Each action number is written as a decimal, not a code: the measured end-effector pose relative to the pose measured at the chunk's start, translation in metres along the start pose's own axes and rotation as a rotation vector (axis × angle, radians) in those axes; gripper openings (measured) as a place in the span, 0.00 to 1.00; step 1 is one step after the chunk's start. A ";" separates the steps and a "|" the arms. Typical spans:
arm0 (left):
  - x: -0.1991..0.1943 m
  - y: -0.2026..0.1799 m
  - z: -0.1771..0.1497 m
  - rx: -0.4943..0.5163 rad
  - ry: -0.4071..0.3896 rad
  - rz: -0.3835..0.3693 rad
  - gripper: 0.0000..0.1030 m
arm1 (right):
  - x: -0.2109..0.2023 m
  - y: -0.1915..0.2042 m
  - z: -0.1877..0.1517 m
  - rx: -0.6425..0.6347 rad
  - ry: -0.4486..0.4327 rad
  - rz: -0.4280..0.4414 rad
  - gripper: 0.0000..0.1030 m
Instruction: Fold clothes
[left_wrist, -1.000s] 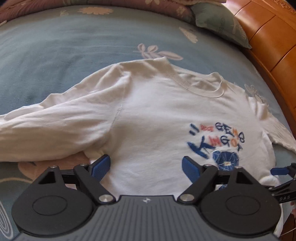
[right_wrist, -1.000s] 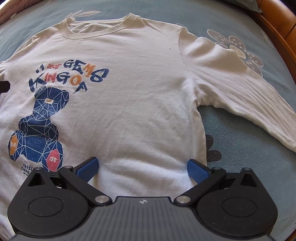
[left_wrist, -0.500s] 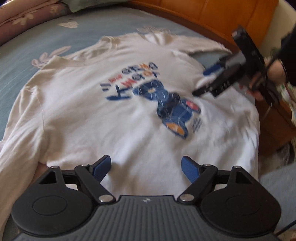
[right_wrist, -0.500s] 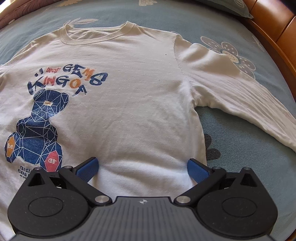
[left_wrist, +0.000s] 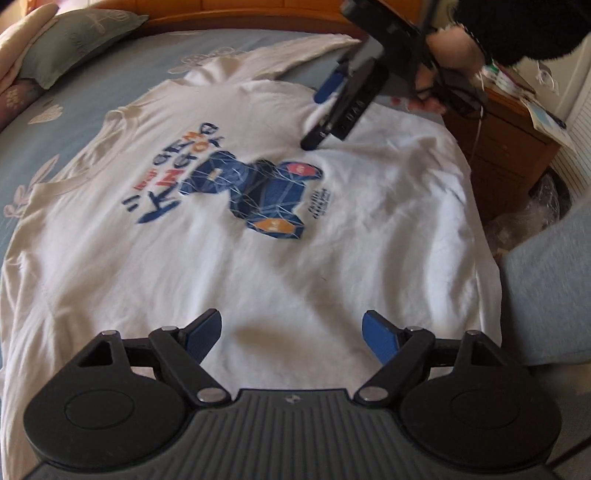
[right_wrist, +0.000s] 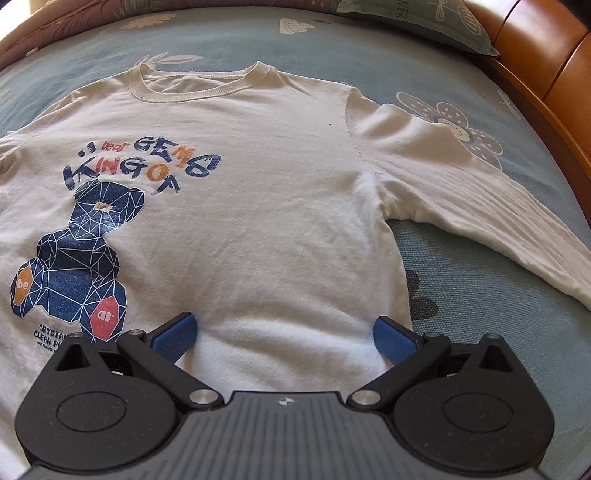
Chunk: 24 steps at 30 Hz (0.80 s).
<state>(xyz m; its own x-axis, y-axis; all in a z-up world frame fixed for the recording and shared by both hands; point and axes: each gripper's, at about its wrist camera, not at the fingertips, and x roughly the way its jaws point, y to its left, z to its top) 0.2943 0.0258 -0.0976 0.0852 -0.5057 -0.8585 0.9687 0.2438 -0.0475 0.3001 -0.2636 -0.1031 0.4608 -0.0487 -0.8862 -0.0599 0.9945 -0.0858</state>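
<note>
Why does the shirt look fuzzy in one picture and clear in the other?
Left wrist view: the white shirt and right gripper are smeared with blur. Right wrist view: the shirt's bear print is crisp, though the bed edges bend.

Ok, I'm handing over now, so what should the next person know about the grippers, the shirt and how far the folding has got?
Left hand-held gripper: open, empty, over the hem end of the shirt.
Right hand-held gripper: open, empty, over the shirt's lower body beside the side seam.
Shirt: white, long-sleeved, print side up, spread flat on the blue bedsheet. One sleeve lies stretched out to the side on the sheet; the other sleeve is cut off at the picture edge.
Done: shirt laid out, no fold made.
Left: all the folding, probably sleeves in first, then the body.
</note>
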 end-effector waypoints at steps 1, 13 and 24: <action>0.005 -0.004 -0.004 0.003 0.025 0.001 0.81 | -0.001 0.000 0.003 -0.006 0.014 0.008 1.00; -0.015 -0.020 0.002 -0.038 0.102 0.093 0.84 | -0.055 0.057 -0.026 -0.519 -0.060 0.383 1.00; 0.007 -0.076 0.007 0.121 0.173 0.065 0.84 | -0.063 0.030 -0.088 -0.717 -0.025 0.416 1.00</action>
<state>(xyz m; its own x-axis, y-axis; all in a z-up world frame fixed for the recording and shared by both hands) 0.2231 -0.0019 -0.0969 0.1170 -0.3396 -0.9332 0.9842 0.1653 0.0633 0.1913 -0.2393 -0.0902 0.2951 0.3206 -0.9001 -0.7759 0.6301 -0.0300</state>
